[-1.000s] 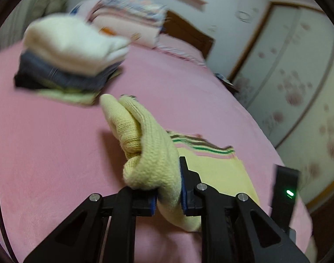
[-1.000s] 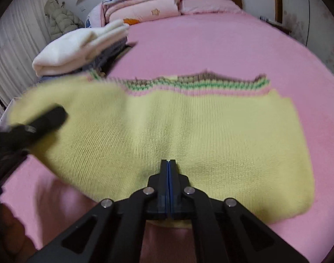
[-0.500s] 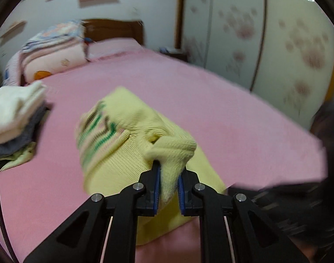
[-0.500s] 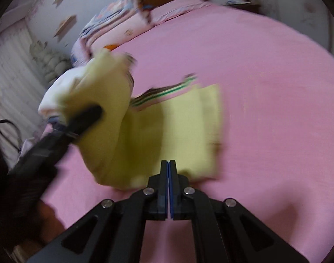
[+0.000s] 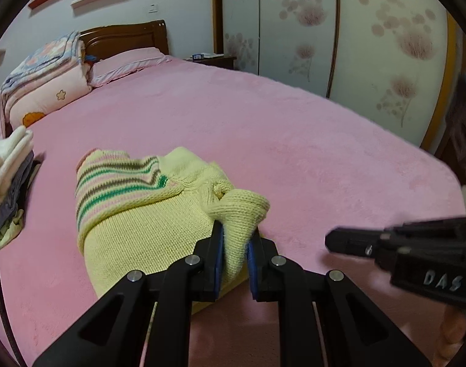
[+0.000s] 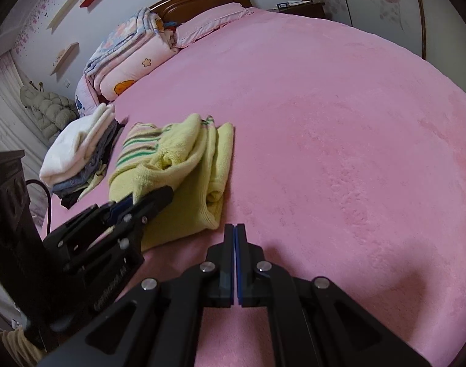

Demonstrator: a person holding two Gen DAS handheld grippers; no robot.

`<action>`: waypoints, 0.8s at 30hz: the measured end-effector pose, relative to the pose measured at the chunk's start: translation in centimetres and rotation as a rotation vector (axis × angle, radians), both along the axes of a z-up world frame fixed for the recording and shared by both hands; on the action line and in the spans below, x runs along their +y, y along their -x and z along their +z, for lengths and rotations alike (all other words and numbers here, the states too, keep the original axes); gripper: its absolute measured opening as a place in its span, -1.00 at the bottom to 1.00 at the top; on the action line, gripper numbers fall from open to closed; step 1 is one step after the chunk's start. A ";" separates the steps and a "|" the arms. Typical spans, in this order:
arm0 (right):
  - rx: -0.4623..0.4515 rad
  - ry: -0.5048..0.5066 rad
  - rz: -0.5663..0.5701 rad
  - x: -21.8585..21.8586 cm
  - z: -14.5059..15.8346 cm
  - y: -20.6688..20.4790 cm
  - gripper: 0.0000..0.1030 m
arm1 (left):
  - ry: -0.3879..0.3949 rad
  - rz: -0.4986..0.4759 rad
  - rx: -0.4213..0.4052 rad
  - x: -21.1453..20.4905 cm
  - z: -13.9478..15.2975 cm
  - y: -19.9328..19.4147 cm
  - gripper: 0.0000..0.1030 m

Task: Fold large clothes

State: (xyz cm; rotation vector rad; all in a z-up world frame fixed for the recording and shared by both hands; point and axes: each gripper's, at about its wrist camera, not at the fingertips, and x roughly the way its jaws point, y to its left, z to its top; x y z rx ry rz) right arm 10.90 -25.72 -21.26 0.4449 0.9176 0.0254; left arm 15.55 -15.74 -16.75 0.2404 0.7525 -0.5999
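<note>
Two grippers are in view at the near edge of the bed. Left gripper (image 5: 235, 241) is closed on a bunched yellow fold of the sweater (image 5: 147, 223), its blue pads pressing the knit from both sides. Right gripper (image 6: 235, 238) has its jaws pressed together with nothing between them, hovering over bare pink cover just beside the sweater's near corner.

The sweater lies folded into a thick bundle on the pink bed (image 6: 340, 128), near its front edge, striped hem turned up on the far left side.

Risk, as judged: the held fold is loose and lumpy; pulling it up or sideways would likely drag the upper layers and undo the stack. Knit loops could also snag on the pads at release. With the right gripper not pinning anything, the bundle has no anchor.

Just left of the sweater stands a pile of folded clothes (image 6: 76, 150), near enough that a leftward sweep could topple it. Rightward and beyond, the cover is open as far as the pillow (image 6: 211, 21) and folded quilts (image 6: 128, 52) at the headboard.
</note>
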 end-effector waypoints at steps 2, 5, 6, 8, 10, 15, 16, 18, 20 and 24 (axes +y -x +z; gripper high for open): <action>-0.001 0.007 -0.003 -0.1 0.0 0.0 -0.99 | -0.031 -0.001 0.034 -0.4 -1.5 -0.4 -0.67; 0.008 0.018 -0.008 -0.2 0.1 -0.1 -0.99 | -0.022 0.004 0.069 0.0 -2.4 -0.8 -0.55; 0.015 0.021 -0.008 -0.2 0.1 -0.2 -0.99 | -0.011 0.000 0.072 0.1 -2.2 -0.5 -0.48; 0.019 0.021 -0.003 -0.4 0.2 -0.2 -0.99 | 0.003 -0.019 0.114 0.6 -1.5 -0.5 0.21; 0.016 0.023 0.001 -0.4 0.6 -0.3 -0.99 | 0.013 -0.025 0.132 1.1 -0.7 0.2 0.33; 0.009 -0.045 0.024 -0.7 1.4 -1.1 -0.98 | 0.115 0.016 0.178 5.0 1.8 2.5 0.34; 0.012 -0.073 0.042 -0.5 1.5 -1.6 -0.94 | 0.155 0.049 0.196 6.4 2.3 2.6 0.34; 0.021 -0.096 0.069 0.1 1.8 -2.3 -0.71 | 0.212 0.127 0.215 9.2 2.7 2.5 0.34; 0.019 -0.112 0.098 1.0 2.1 -3.2 -0.39 | 0.238 0.202 0.228 11.4 2.7 2.1 0.34; -0.004 -0.100 0.128 2.7 2.6 -4.9 -0.32 | 0.260 0.366 0.289 15.8 0.9 -0.6 0.34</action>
